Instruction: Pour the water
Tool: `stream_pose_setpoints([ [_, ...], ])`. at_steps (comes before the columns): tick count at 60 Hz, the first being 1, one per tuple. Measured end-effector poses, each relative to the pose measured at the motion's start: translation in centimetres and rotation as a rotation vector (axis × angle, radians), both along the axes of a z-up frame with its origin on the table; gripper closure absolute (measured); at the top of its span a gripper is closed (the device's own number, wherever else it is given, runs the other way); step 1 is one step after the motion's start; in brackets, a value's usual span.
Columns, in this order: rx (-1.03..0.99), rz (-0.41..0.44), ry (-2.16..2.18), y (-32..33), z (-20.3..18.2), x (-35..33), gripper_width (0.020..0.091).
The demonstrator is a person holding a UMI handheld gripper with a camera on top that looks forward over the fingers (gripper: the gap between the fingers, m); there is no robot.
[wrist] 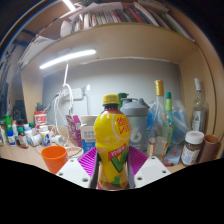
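Gripper view shows the gripper [112, 168] closed on a yellow plastic bottle with a yellow cap and red-green label [112, 140], held upright between the pink pads. A small orange plastic cup [54, 157] stands on the cluttered desk [30, 150], near and to one side. The carrying step seems in hand; next the bottle must travel over that cup and tilt, though its cap looks on.

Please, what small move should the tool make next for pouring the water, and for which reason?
Probably lift the yellow bottle a little and carry it toward the orange cup. The tool appears shut on the bottle, whose body fills the space between the pads. The bottle is upright with its yellow cap on, and the cup stands open beside it on the counter, so the cap must come off before tilting.
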State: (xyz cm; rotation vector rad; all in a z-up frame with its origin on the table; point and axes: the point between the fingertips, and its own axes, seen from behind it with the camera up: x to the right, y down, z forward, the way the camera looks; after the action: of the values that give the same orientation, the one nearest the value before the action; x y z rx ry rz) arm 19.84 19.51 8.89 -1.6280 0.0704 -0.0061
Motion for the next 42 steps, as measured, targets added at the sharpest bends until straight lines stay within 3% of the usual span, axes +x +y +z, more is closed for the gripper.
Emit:
stream_pose_setpoints([
  [16, -0.016, -0.015, 0.039, -0.3, -0.3, 0.6, 0.0537],
  [24, -0.056, -0.027, 0.059, -0.8, -1.1, 1.1, 0.0354],
  [28, -0.075, -0.037, 0.07, -1.3, -1.4, 1.3, 0.031],
  [42, -0.129, -0.019, 0.079, -5.8, -1.5, 0.2, 0.0295],
])
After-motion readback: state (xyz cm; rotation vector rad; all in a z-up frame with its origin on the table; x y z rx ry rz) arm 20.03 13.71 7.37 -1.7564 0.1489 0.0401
